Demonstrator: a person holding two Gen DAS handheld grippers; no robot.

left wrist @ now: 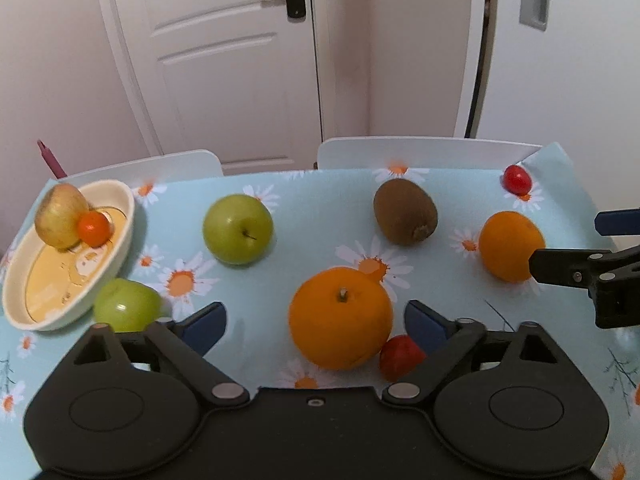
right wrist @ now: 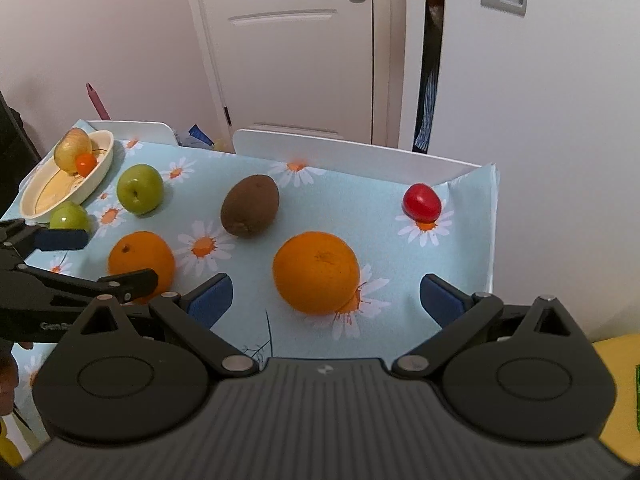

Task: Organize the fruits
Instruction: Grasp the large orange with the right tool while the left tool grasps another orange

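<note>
Black and wide-spread, the left tool [left wrist: 316,326] fills the lower frame, gripping nothing; a large orange [left wrist: 340,318] sits between its blue pads, half hiding a red fruit [left wrist: 400,356] at lower right. Equally agape, the right tool [right wrist: 326,296] frames a second orange [right wrist: 316,272] at mid-frame. On the tabletop [right wrist: 384,196], a kiwi [right wrist: 250,205] lies centrally. Upper left, the bowl [left wrist: 120,240] partly screens a green apple [left wrist: 126,310]; its contents blur.

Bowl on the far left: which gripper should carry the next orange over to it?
Left, probably. The left gripper is open with the near orange between its fingers, and the bowl lies on its side. The right gripper, also open, faces the other orange, farther from the bowl.
</note>
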